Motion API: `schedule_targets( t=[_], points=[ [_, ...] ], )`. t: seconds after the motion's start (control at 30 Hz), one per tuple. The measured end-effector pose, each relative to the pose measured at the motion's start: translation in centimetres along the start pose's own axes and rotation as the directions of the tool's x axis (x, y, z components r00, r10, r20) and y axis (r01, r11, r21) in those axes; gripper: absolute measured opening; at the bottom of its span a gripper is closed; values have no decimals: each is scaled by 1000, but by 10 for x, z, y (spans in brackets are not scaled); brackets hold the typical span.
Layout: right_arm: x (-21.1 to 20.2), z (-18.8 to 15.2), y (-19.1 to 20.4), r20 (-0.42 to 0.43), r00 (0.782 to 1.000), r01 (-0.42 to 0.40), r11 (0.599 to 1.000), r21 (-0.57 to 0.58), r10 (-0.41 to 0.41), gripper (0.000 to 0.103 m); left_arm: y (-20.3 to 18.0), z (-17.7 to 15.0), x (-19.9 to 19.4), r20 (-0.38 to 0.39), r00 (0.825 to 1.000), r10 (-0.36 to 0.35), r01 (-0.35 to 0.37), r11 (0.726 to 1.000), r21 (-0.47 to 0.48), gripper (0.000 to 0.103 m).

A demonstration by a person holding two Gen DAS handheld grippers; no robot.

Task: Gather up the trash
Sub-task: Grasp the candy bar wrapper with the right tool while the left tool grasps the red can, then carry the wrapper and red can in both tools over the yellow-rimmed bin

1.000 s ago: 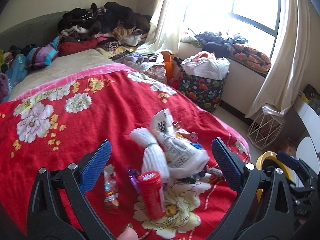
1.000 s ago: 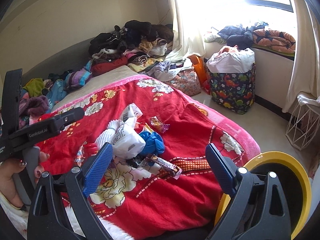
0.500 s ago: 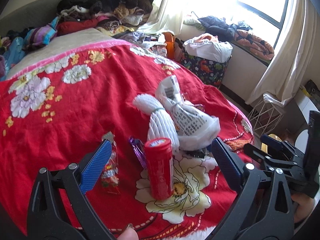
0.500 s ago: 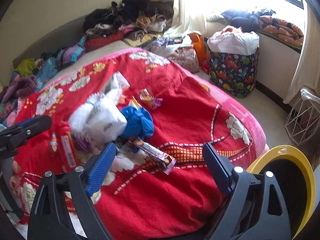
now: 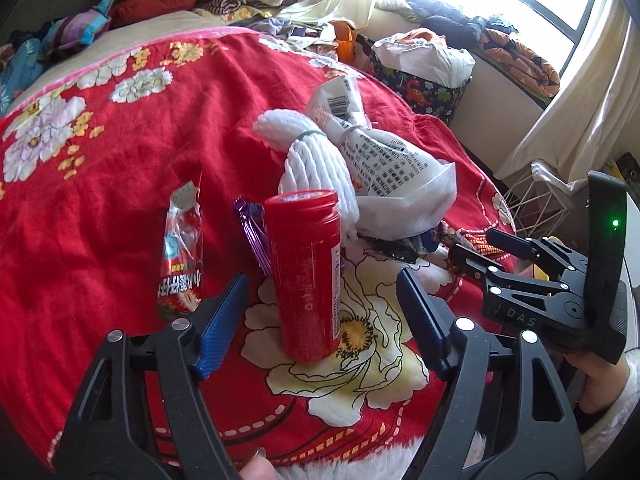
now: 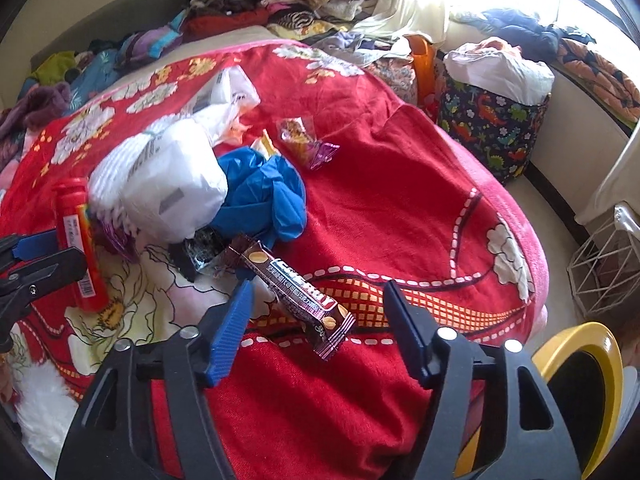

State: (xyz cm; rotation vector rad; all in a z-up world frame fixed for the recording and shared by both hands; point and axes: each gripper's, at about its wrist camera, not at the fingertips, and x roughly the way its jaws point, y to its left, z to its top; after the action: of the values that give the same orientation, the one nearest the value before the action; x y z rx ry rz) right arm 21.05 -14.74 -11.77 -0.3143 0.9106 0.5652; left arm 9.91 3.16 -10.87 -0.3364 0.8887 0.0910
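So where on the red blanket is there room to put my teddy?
Bare red blanket lies right of the blue bag and brown snack bar, and left of the small clear wrapper. Around the red canister and white bag it is crowded.

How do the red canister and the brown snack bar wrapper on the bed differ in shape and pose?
The red canister is a rigid cylinder standing upright; the brown snack bar wrapper is flat, long and lies on its side. The canister is plain red; the wrapper is dark with printed lettering. Both rest on the red floral blanket.
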Motion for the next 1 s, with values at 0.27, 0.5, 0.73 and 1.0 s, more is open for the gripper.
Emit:
schedule_targets(
  t=[0.27, 0.5, 0.73, 1.0],
  points=[
    [6, -6, -1, -40, 997, -65, 997, 37, 67, 25, 11, 0, 8, -29, 999, -16, 14, 997, -72, 57],
    [-14, -18, -13, 7, 992, -127, 978, 163, 128, 24, 14, 1, 18, -55, 998, -16, 11, 996, -94, 29],
    [-37, -27, -14, 55, 985, -171, 962, 211, 163, 24, 8, 1, 10, -38, 999, -19, 16, 998, -65, 26],
    [-60, -25, -12, 108, 976, -208, 954, 216, 188, 24, -2, 9, -16, 36, 999, -32, 34, 999, -36, 26]
  ],
)
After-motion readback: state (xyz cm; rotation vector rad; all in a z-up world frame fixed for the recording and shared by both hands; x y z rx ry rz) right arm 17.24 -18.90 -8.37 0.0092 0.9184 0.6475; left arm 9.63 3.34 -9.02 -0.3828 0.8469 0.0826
